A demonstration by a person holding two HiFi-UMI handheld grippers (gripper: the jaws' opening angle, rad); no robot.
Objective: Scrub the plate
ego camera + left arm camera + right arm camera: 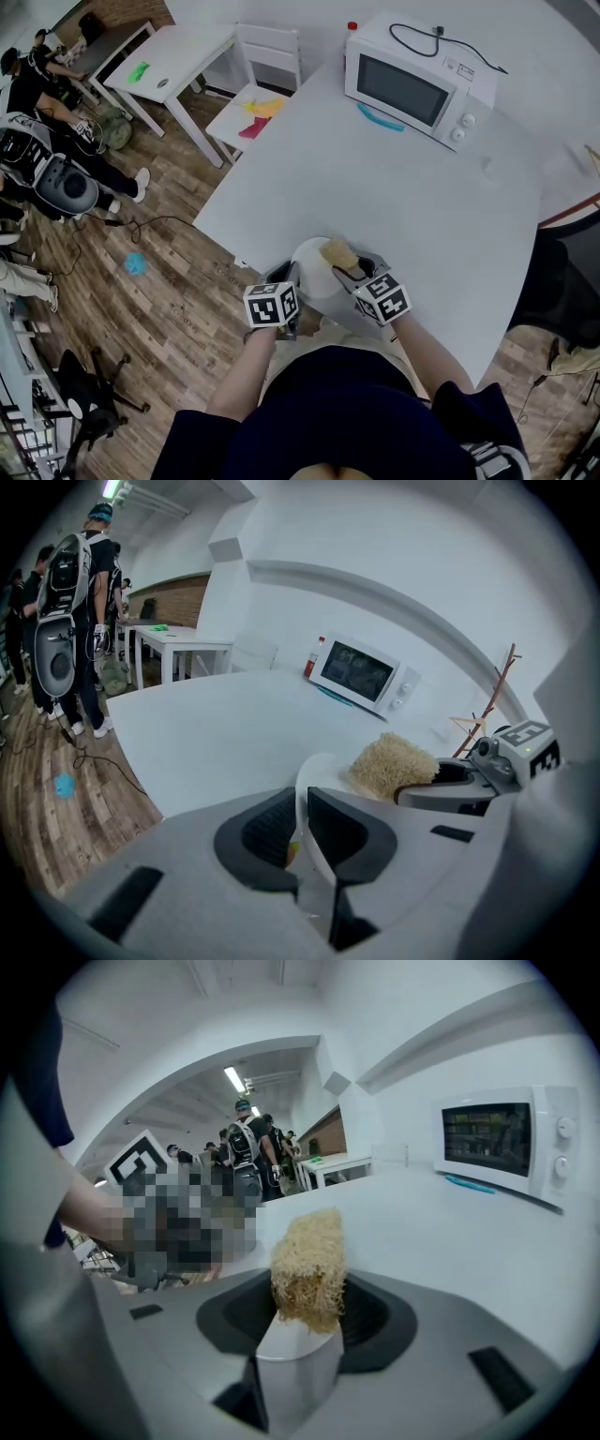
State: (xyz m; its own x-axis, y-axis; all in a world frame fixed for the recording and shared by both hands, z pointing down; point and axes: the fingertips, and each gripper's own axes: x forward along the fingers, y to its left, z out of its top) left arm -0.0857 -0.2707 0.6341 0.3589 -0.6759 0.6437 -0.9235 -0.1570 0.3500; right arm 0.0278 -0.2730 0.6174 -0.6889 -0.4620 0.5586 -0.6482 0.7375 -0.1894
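Note:
A white plate is held on edge, nearly upright, over the near edge of the white table. My left gripper is shut on the plate's left rim; in the left gripper view the thin rim runs up between the dark pads. My right gripper is shut on a tan fibrous scrubber, which rests against the plate's upper right face. The scrubber stands up between the right jaws, and the left gripper view shows the scrubber beside the plate. The plate is hidden in the right gripper view.
A white microwave stands at the table's far side with a turquoise strip before it and a red-capped bottle behind. A white chair and small table stand beyond the left edge. People stand at far left.

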